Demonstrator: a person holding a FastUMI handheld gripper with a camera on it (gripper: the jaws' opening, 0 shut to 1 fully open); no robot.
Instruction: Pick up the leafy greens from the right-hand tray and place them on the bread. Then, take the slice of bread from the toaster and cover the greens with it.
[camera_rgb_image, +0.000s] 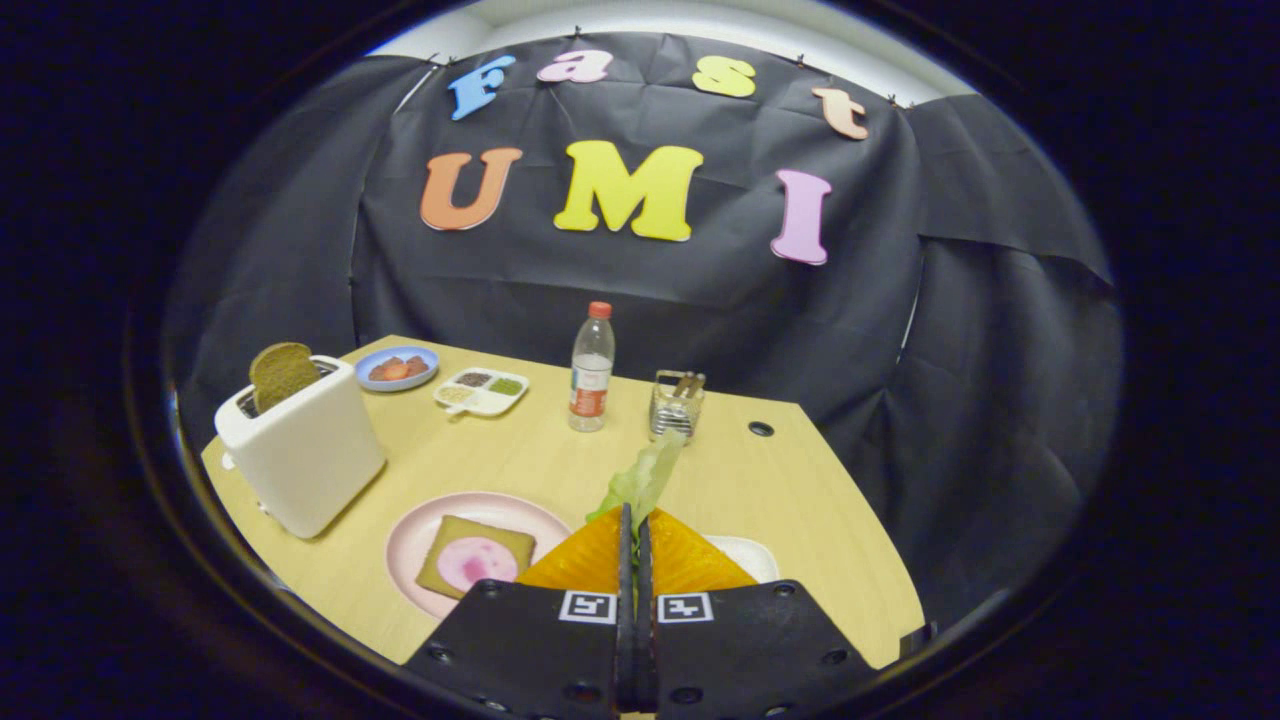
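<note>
1. The gripper is clenched on the leafy greens, both fingers pressed together on the leaf, which sticks up past the fingertips toward 12 o'clock.
2. The bread with a pink slice on it lies on the pink plate, at 9 o'clock from the fingertips.
3. The toaster stands at 10 o'clock, a dark bread slice upright in its slot.
4. A water bottle stands beyond the greens at 12 o'clock.
5. A white tray edge shows at 3 o'clock beside the fingers.
</note>
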